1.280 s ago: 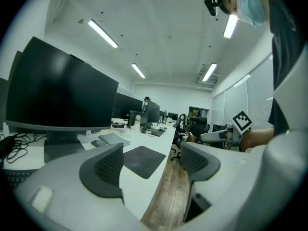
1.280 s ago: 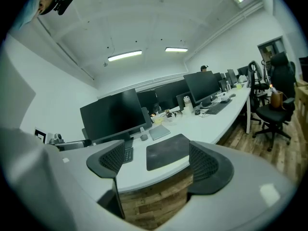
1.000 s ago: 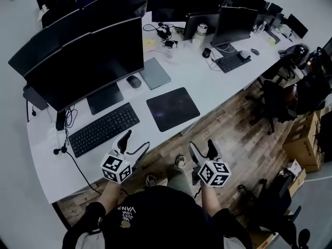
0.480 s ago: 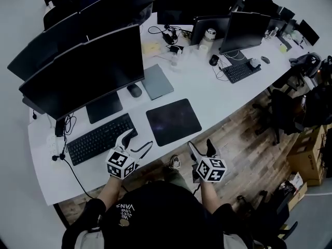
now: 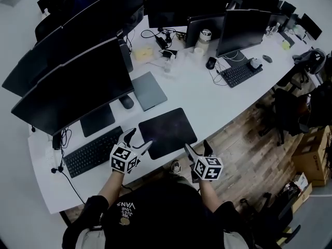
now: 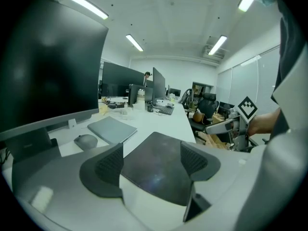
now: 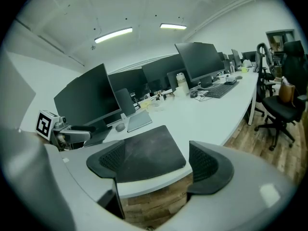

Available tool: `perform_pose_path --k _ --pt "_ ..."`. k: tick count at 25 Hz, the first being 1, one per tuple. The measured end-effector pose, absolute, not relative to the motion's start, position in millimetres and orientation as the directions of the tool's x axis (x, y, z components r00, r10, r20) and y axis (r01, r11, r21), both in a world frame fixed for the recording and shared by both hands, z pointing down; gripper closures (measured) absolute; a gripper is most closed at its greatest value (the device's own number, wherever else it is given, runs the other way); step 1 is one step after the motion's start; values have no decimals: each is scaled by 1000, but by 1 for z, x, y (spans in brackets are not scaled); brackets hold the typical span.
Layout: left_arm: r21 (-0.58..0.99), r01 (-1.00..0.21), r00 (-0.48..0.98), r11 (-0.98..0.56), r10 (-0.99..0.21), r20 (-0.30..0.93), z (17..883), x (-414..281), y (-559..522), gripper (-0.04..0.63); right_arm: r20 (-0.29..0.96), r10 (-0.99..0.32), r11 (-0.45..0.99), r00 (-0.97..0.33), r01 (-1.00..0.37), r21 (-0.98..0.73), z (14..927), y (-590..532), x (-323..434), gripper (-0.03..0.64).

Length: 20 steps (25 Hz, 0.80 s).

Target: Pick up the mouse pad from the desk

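A dark rectangular mouse pad (image 5: 167,132) lies flat on the white desk (image 5: 207,95), close to its front edge. My left gripper (image 5: 137,140) hovers at the pad's near left corner, open, with nothing between its jaws. The right gripper (image 5: 197,149) hangs just off the desk's front edge by the pad's near right corner, also open and empty. In the left gripper view the mouse pad (image 6: 156,165) fills the gap between the jaws. In the right gripper view the mouse pad (image 7: 144,150) lies ahead and slightly left.
A black keyboard (image 5: 92,151) lies left of the pad. A grey mouse (image 5: 125,102) and a closed grey laptop (image 5: 147,90) sit behind it, under large monitors (image 5: 72,90). Further back are cables, a cup, another keyboard (image 5: 240,73). Office chairs (image 5: 293,110) stand on the wooden floor at right.
Both grippers have moved forward toward the desk. The left one now reaches over the pad's near left corner; the right one has closed in on the front edge.
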<state>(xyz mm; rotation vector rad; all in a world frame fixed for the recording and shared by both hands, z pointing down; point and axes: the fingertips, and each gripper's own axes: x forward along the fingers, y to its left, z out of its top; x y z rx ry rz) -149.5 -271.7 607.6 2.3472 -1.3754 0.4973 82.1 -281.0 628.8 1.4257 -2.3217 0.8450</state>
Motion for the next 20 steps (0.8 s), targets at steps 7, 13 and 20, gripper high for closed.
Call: perform_pose_path --k 7,13,20 --pt "77 -893 392 -443 -683 616 649 -155 -302 245 566 -667 344 -483 -875 -342 654 -294 86 210" --pt "52 -894 349 -445 -621 701 680 -163 -321 245 590 -640 359 -493 -870 -338 668 -305 88 210" --pt "48 -922 276 -384 -565 778 713 -179 -337 247 639 -594 379 -489 -870 -314 682 -310 89 210"
